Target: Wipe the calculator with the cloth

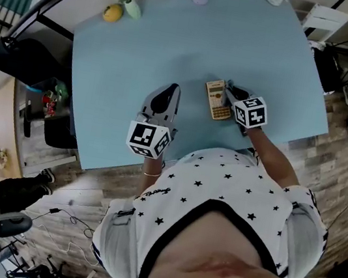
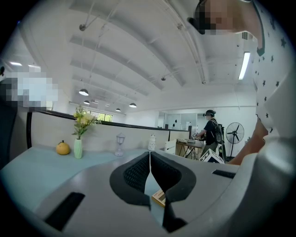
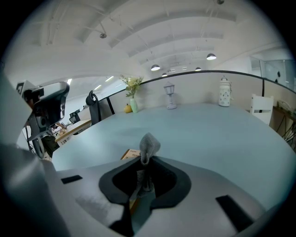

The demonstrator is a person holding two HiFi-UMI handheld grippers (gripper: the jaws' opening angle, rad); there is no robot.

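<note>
The right gripper (image 3: 145, 162) has its jaws clamped on the grey cloth (image 3: 149, 144), just beside the calculator (image 1: 217, 100) near the head view's centre. The left gripper (image 2: 149, 155) has its jaws pressed together with nothing between them, over the worktop (image 1: 136, 49).

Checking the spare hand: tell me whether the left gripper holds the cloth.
No, the left gripper is shut on nothing; the cloth is pinched in the right gripper.

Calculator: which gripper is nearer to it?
Right. The right gripper, shut on the cloth, is at the calculator's right edge; the left gripper is apart on its left.
</note>
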